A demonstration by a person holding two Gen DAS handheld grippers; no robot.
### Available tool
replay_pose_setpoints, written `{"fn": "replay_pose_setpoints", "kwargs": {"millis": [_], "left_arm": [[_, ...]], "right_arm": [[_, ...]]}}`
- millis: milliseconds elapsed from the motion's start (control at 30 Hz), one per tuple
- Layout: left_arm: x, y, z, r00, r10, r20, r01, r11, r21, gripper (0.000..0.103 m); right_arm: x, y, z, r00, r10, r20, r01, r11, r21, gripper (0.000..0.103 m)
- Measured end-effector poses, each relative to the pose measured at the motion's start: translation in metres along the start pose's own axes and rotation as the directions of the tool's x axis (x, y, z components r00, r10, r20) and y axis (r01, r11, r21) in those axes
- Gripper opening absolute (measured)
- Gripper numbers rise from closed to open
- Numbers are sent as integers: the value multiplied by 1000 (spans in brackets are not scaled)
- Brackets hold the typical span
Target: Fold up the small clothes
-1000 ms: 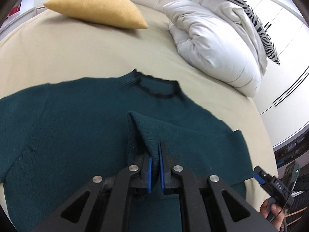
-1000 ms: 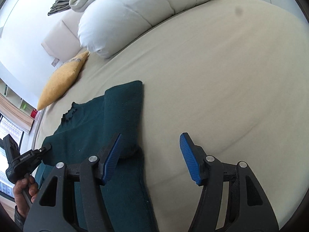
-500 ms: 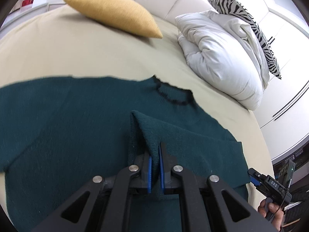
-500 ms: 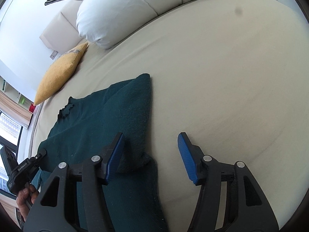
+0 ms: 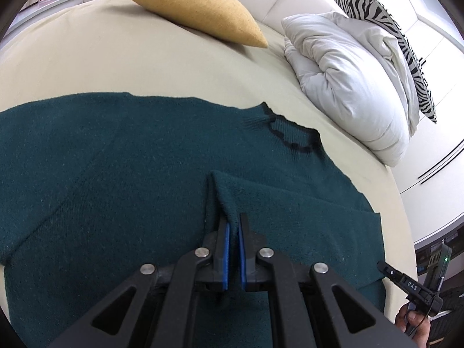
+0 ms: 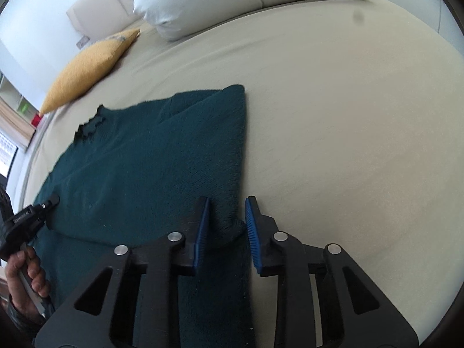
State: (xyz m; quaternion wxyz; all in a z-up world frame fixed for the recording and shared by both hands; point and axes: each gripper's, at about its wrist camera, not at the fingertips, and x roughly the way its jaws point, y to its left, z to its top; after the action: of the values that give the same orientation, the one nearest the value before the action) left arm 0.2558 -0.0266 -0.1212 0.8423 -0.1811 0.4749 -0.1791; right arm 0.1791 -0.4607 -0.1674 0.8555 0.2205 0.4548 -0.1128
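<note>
On the beige bed [image 5: 121,58], a dark green knit sweater [image 5: 116,174] lies spread flat, its black-trimmed scalloped neckline [image 5: 293,139] toward the far end where the pillows sit. The left tongs [image 5: 232,226] are pinched nearly together on a raised fold of the sweater's fabric, the blue pads [image 5: 225,249] pressing a ridge of knit that stands up from the rest of the garment. In the right wrist view the right tongs [image 6: 226,217] straddle the sweater's right edge near its near corner; their jaws have just been closing, with a bunched lump of green knit between them, yet a narrow gap shows beside the right pad, so I cannot tell whether they truly grip it. The sleeve on that side is folded in over the body, giving a straight right edge [image 6: 242,145] against bare sheet. A mustard-yellow cushion [image 5: 191,3] rests at the far side of the bed, with a rumpled white duvet [image 5: 348,87] to its right and a zebra-striped pillow [image 5: 385,23] behind that, all well apart from the sweater. A person's hand [image 6: 26,269] holding the other device's handle shows at the left edge of the right wrist view, and fingers [image 5: 414,319] show at the lower right of the left wrist view.
</note>
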Motion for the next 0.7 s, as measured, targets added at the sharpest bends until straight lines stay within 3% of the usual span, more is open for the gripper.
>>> {"fn": "replay_pose_setpoints", "kwargs": {"millis": [100, 233, 267, 300, 333, 400, 433, 533, 700], "left_arm": [[2, -1, 3, 1000, -3, -15, 3, 1000, -7, 10], [3, -8, 5, 999, -46, -29, 46, 999, -4, 47], [3, -12, 5, 999, -45, -27, 45, 999, 9, 54], [4, -18, 4, 999, -36, -24, 36, 999, 32, 55], [5, -22, 3, 1000, -20, -23, 22, 998, 55, 53], [10, -29, 2, 999, 24, -30, -21, 995, 97, 25], [13, -29, 4, 998, 47, -38, -43, 994, 102, 4], [13, -26, 10, 998, 48, -35, -45, 994, 98, 4], [-1, -29, 18, 999, 47, 20, -49, 992, 117, 4]], "right_arm": [[1, -4, 0, 1000, 18, 7, -18, 1000, 19, 17], [1, -5, -2, 999, 31, 11, -31, 999, 30, 17], [0, -5, -1, 999, 38, 11, -38, 999, 35, 17], [0, -5, -1, 999, 41, 10, -41, 998, 41, 17], [0, -7, -1, 999, 47, 9, -47, 998, 48, 17], [1, -8, -2, 999, 54, 8, -54, 997, 56, 17], [1, -8, -2, 999, 49, 10, -49, 998, 50, 17], [0, -2, -2, 1000, 16, 19, -16, 1000, 22, 13], [-9, -5, 1, 998, 25, 60, -29, 997, 67, 10]]}}
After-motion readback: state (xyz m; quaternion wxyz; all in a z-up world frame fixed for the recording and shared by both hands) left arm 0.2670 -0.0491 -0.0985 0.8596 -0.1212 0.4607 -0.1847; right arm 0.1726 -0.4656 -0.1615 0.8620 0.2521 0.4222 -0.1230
